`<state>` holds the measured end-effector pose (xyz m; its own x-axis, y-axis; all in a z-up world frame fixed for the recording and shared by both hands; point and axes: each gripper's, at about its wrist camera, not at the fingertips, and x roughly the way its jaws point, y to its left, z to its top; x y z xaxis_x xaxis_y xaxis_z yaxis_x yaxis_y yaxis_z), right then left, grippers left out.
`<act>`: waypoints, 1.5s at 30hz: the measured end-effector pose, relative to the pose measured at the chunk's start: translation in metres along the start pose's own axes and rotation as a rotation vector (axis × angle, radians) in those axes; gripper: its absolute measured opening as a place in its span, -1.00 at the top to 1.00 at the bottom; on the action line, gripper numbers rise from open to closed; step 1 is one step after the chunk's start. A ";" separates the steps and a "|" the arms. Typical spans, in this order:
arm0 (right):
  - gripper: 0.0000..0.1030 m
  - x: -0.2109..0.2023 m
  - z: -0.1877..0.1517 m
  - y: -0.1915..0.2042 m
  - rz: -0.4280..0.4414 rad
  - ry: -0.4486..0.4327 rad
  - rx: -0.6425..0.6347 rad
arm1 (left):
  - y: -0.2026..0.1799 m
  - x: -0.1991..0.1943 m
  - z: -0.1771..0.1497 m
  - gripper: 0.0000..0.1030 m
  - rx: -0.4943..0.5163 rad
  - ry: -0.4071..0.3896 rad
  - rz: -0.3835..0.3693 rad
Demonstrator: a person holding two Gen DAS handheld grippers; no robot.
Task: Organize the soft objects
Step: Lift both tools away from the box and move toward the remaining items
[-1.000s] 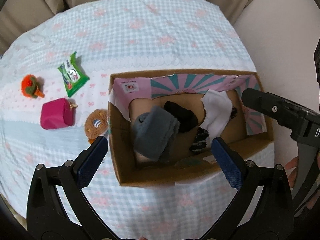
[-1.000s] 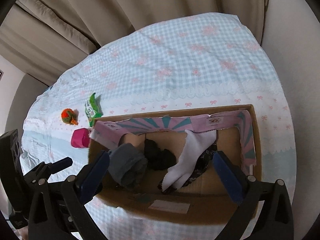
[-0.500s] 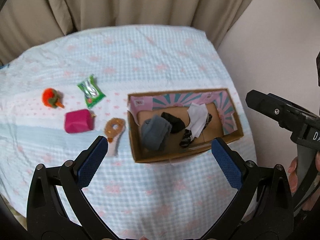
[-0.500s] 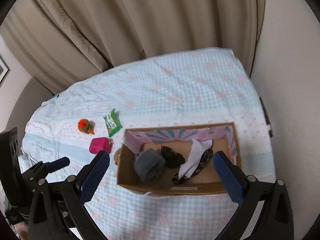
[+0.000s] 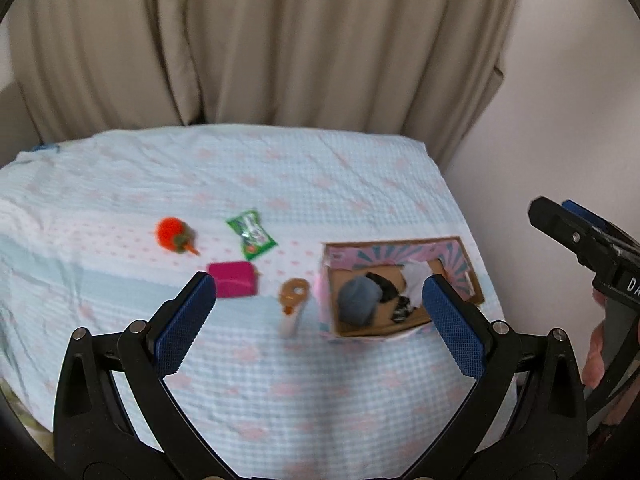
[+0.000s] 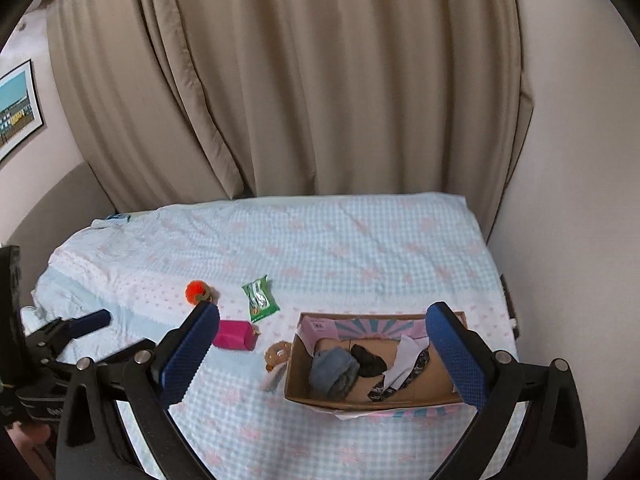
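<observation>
Box w/ socks, beyond jaws.

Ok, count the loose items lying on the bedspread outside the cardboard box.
4, all left of the cardboard box: orange plush farthest left, green packet, pink pouch, and round brown toy beside the box wall. The jaws may hide more.

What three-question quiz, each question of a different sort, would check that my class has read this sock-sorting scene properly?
1. True or false: the grey sock lies inside the cardboard box.
2. Multiple choice: which item lies nearest the box? A) orange plush toy B) green packet C) brown round plush
3. Fill in: both the left gripper and the right gripper have their jaws ____.

Key: 1 true; 2 C; 3 open.
</observation>
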<state>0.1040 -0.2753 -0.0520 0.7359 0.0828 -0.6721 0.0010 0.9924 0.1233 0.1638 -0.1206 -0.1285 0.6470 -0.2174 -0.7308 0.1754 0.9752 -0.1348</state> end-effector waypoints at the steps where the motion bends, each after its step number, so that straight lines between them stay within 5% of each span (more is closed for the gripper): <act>1: -1.00 -0.003 -0.002 0.008 -0.006 -0.010 -0.005 | 0.012 -0.008 0.000 -1.00 -0.001 -0.013 0.008; 13: -1.00 0.001 -0.037 0.125 -0.067 -0.076 0.093 | 0.151 -0.058 -0.009 -1.00 -0.005 -0.061 0.060; 21: -1.00 0.037 -0.054 0.185 -0.150 -0.101 0.112 | 0.242 -0.039 0.003 -1.00 0.021 -0.064 0.030; 32: -1.00 0.141 -0.092 0.217 -0.285 -0.059 0.108 | 0.310 0.089 0.016 -0.99 0.033 0.003 -0.038; 45: -0.72 0.288 -0.159 0.169 -0.421 0.103 0.160 | 0.325 0.282 0.004 -0.95 0.065 0.100 -0.067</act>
<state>0.2085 -0.0687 -0.3410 0.5777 -0.3079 -0.7560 0.3959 0.9156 -0.0704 0.4066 0.1349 -0.3759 0.5561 -0.2733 -0.7849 0.2653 0.9533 -0.1440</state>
